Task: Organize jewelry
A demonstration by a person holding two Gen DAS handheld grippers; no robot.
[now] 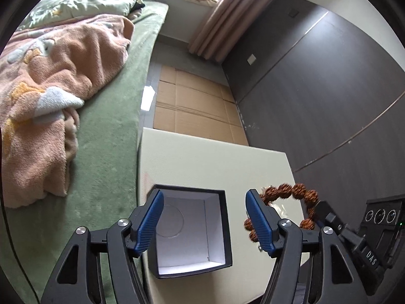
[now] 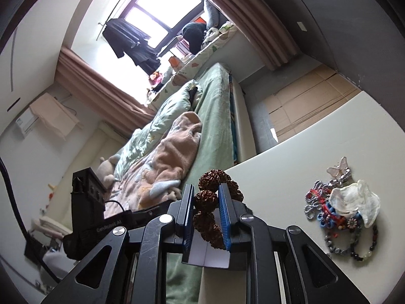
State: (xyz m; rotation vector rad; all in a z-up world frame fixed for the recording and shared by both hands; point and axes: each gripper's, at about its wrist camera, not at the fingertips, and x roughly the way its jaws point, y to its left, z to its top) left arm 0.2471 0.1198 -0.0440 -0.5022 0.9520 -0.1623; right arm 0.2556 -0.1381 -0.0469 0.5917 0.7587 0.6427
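A black box with a white inside (image 1: 192, 230) stands open on the cream table (image 1: 215, 167). My left gripper (image 1: 202, 220) is open, its blue fingers either side of the box's mouth, just above it. My right gripper (image 2: 206, 217) is shut on a brown rudraksha bead bracelet (image 2: 210, 197) and holds it in the air; the bracelet also shows in the left wrist view (image 1: 296, 195), right of the box. A pile of jewelry (image 2: 339, 207) with bead bracelets, a butterfly piece and a white shell-like piece lies on the table (image 2: 291, 167) to the right.
A bed with a green sheet (image 1: 108, 131) and a pink blanket (image 1: 50, 81) runs along the table's left side. Flattened cardboard (image 1: 195, 103) lies on the floor beyond the table. A dark wall panel (image 1: 316, 88) stands to the right.
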